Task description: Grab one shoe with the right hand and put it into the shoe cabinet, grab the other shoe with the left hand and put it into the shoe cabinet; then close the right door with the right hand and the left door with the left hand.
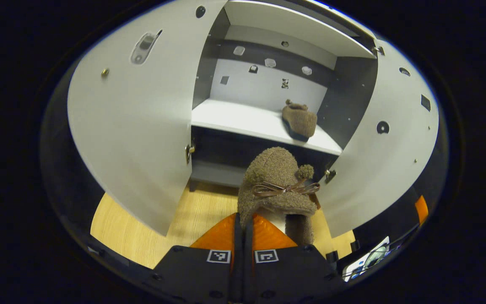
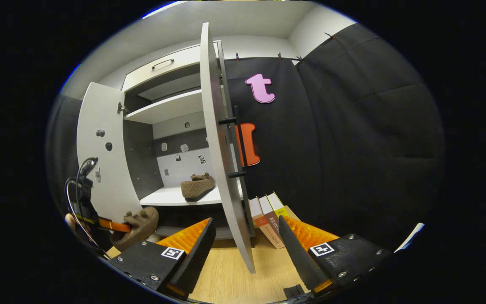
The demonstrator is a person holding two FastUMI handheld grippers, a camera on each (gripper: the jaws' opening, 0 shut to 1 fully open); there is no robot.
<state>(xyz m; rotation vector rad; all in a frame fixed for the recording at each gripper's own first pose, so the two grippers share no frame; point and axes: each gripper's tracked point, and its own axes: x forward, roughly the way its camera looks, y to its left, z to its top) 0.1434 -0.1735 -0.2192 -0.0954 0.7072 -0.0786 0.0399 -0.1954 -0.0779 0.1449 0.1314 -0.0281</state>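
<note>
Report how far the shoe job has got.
Done: one shoe lies on the cabinet shelf. In hand: the left gripper is shut on the second shoe, in front of the cabinet. Left: shelve it, then close the right door and left door. The right gripper is open, empty.

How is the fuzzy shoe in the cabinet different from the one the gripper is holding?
The shelf shoe rests on the cabinet shelf, untouched; the held shoe is pinched by the left gripper, above the wooden floor. The shelf shoe lies inside; the held shoe is outside. Both are brown and fuzzy.
</note>
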